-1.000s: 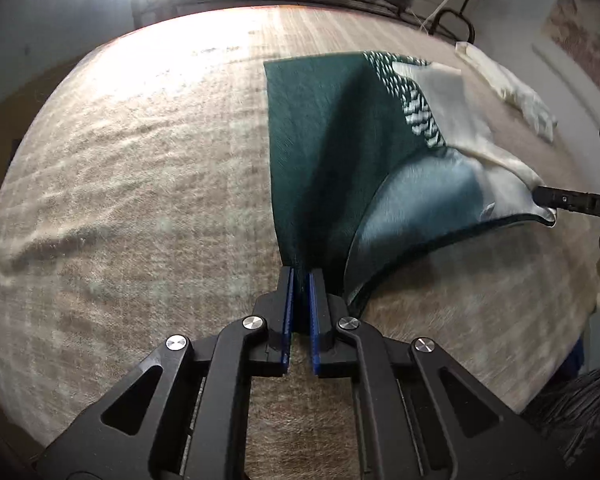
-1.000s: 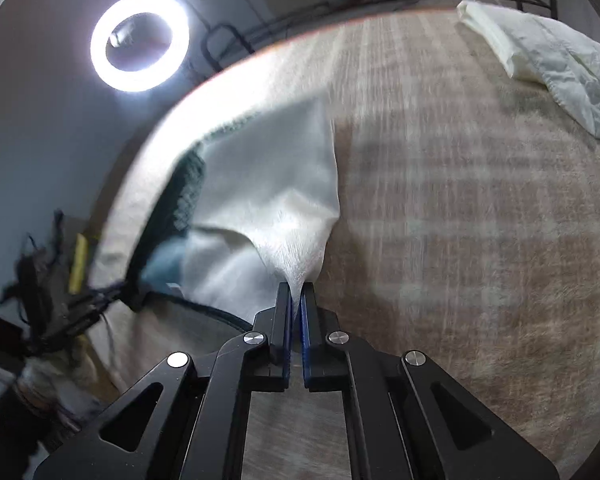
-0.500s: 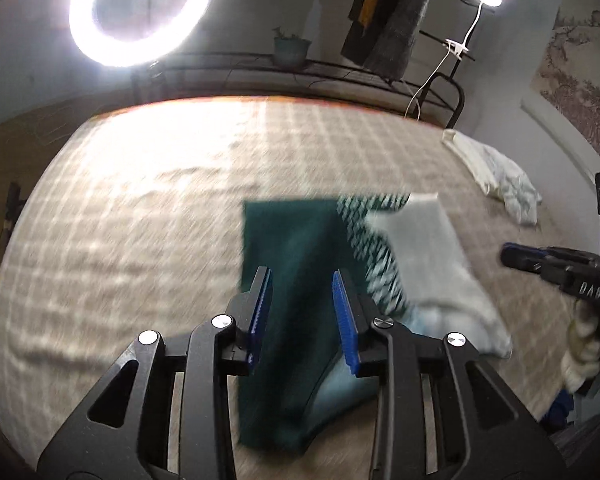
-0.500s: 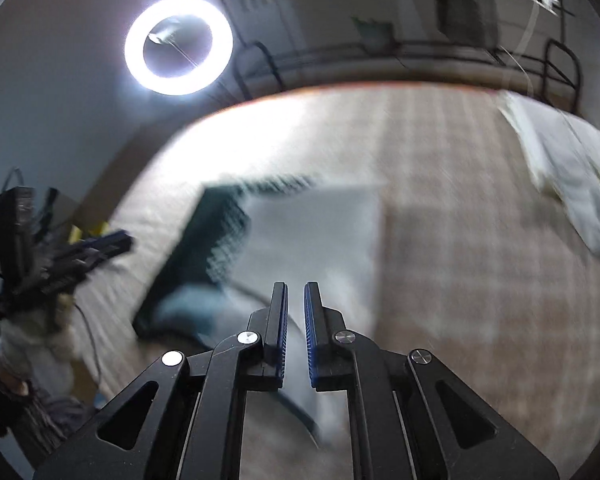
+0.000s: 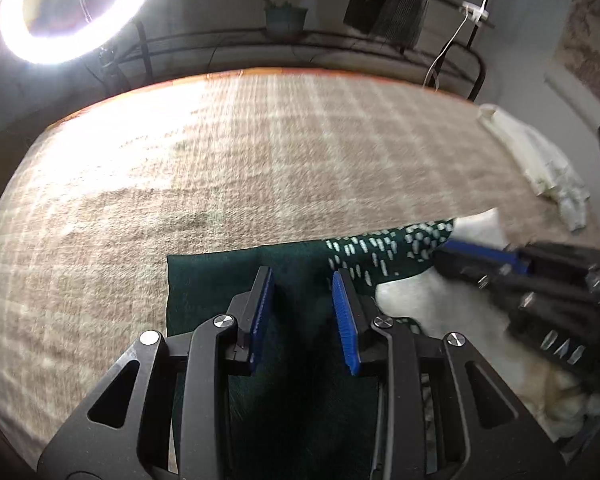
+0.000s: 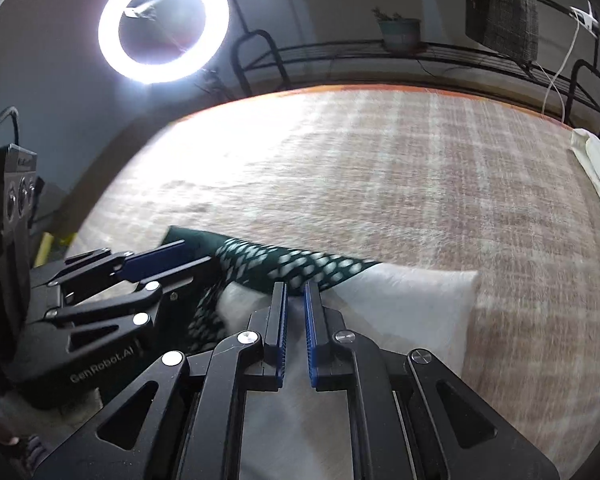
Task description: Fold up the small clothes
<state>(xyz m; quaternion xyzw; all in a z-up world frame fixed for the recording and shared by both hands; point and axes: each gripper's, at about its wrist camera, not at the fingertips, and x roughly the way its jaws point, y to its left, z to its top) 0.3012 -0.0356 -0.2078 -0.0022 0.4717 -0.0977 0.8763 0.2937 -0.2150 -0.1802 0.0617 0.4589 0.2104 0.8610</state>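
- On the checked beige blanket (image 5: 260,168) in front of me lies the small garment (image 5: 212,280), dark green on one half, white on the other, with a band of white flecks on green between them.
- My left gripper (image 5: 302,298) hangs over the green half; its jaws have just been opening and stand apart now, blue pads clear of the cloth, nothing pinched between them.
- My right gripper (image 6: 294,320) sits over the white half (image 6: 412,304), just beside the flecked band (image 6: 300,264). I see a narrow slit between its pads and no fabric in it; the jaws have eased open only a little.
- From the right wrist view, the left gripper (image 6: 156,264) shows at the left edge, over the green corner of the garment.
- The garment's far edge runs straight across the blanket.
- A second, pale cloth (image 5: 540,168) lies well apart at the blanket's right edge.
- A ring light (image 6: 164,24) glares beyond the far side.
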